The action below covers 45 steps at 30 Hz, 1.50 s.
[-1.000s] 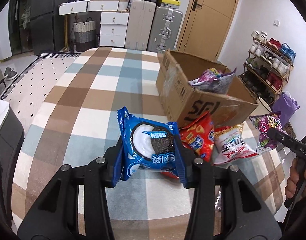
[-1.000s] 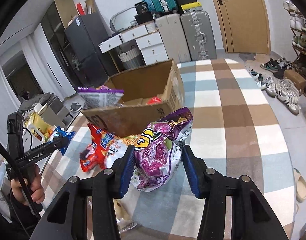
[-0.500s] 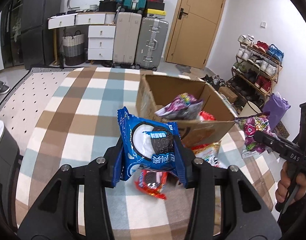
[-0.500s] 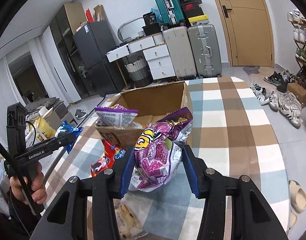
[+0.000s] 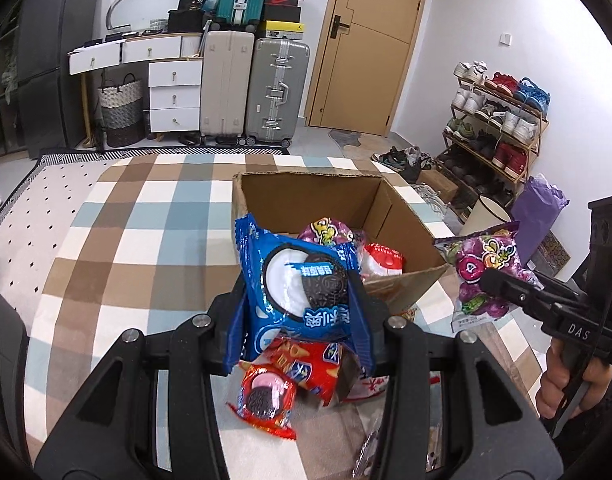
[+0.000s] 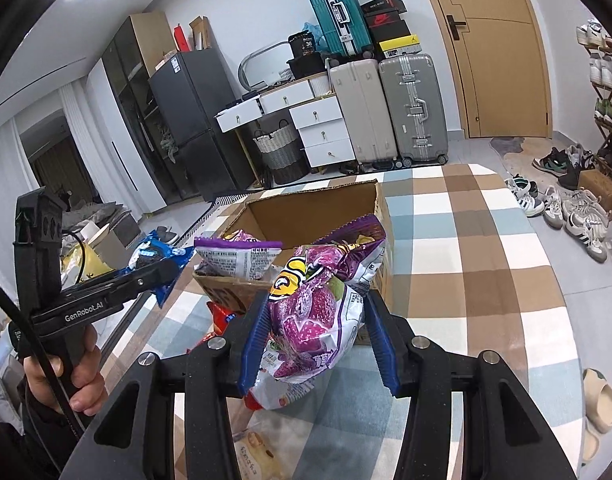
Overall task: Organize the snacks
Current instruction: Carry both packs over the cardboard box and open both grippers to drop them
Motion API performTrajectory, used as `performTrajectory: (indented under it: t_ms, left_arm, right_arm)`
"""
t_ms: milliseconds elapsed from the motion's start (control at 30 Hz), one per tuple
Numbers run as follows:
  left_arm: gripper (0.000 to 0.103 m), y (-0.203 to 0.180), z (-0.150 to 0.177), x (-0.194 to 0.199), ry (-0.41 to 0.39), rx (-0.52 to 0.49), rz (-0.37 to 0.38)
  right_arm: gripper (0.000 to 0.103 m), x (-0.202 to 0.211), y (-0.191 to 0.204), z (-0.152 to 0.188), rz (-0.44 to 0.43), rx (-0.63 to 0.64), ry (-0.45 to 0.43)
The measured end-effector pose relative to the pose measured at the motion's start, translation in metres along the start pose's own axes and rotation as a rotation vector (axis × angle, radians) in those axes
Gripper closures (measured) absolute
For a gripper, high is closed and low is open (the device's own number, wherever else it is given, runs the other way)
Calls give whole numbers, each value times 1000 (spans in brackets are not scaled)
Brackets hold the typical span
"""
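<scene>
Both packets are carried clear of the desk (image 5: 117, 240), raised to about the height of the cardboard box (image 5: 306, 196), which looks like the collecting place, since it already holds a purple packet and a red-and-white one. Lifting them this high lets them pass over the box wall instead of catching on it.

The left hand-held gripper (image 5: 301, 312) is clamped on the blue cookie packet (image 5: 301, 284), pads pressing its two side edges so it stands upright between them. That packet hangs just before the near wall of the box, above loose red snack packets (image 5: 289, 372) lying on the desk by the box's near side.

The right hand-held gripper (image 6: 318, 340) is closed around the purple snack bag (image 6: 318, 308), squeezing its middle so the crumpled top fans out above the jaws. The bag sits at the box's near corner, a little outside the rim, and I judge neither packet is over the opening yet.
</scene>
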<state>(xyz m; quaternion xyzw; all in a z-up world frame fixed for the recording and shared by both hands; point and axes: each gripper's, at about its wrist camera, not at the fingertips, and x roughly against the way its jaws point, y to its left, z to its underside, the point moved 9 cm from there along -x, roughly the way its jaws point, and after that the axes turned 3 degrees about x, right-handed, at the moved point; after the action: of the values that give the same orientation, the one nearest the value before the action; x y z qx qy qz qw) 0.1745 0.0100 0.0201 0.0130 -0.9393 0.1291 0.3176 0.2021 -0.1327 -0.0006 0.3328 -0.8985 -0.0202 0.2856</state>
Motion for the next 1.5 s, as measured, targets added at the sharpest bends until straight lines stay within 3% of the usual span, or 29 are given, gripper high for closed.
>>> performTrajectory:
  t_ms: [667, 1067, 1500]
  left_arm:
    - [62, -14, -30, -74, 54, -8, 26]
    - [62, -10, -48, -103, 46, -16, 0]
    - [62, -2, -45, -132, 76, -39, -48]
  right_arm:
    - [55, -38, 6, -36, 3, 34, -3]
    - [55, -76, 4, -58, 39, 82, 9]
    - [55, -111, -12, -62, 87, 107, 42]
